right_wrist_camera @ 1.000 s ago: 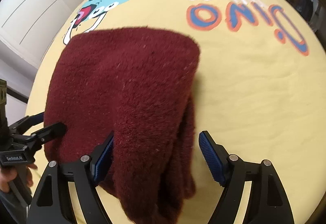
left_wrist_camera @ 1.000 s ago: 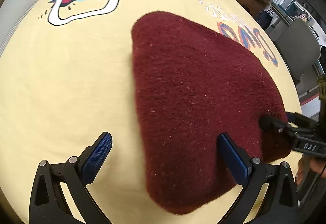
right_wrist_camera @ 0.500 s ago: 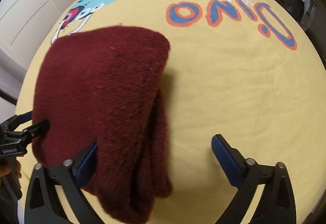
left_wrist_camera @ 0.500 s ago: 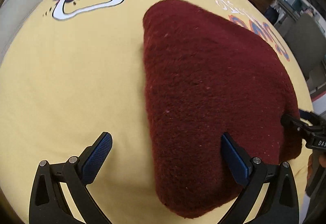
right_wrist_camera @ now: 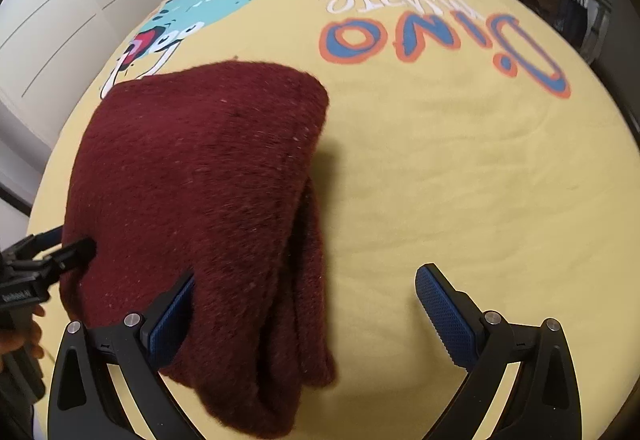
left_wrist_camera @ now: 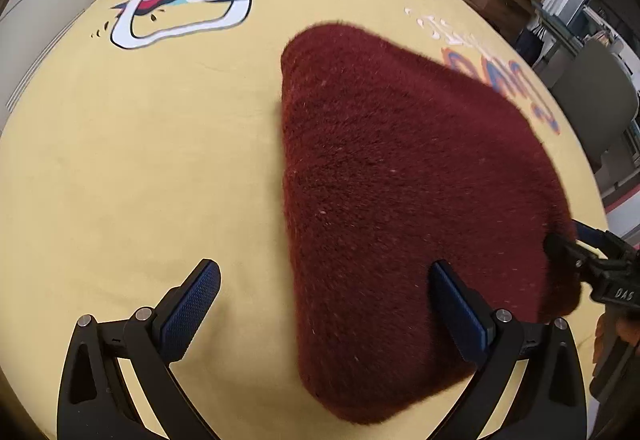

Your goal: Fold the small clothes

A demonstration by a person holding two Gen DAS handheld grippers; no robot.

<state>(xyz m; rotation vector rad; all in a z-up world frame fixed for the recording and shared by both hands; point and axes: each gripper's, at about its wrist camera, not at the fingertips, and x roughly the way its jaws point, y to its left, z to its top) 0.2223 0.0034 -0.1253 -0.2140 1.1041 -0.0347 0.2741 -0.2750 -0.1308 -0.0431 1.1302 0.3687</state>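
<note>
risk lay in snagging: the folded maroon garment [left_wrist_camera: 400,208] sat on the bed [left_wrist_camera: 140,160], left gripper [left_wrist_camera: 324,304] and right gripper [right_wrist_camera: 304,304] jaws wide, seemingly gripping nothing, each inner finger brushing the pile and likely to drag folds apart.

Folded garment on the bed

The folded dark-red fuzzy knit garment [left_wrist_camera: 400,200] lies on the yellow dinosaur-print bedspread [left_wrist_camera: 140,168], nearer the foot, with left tongs [left_wrist_camera: 324,308] and right tongs [right_wrist_camera: 304,308] flanking it.

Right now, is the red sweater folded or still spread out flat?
Folded. The red sweater lies doubled on the yellow bedspread, with stacked layers showing along its right edge in the right wrist view. How many folds, I cannot tell.
</note>
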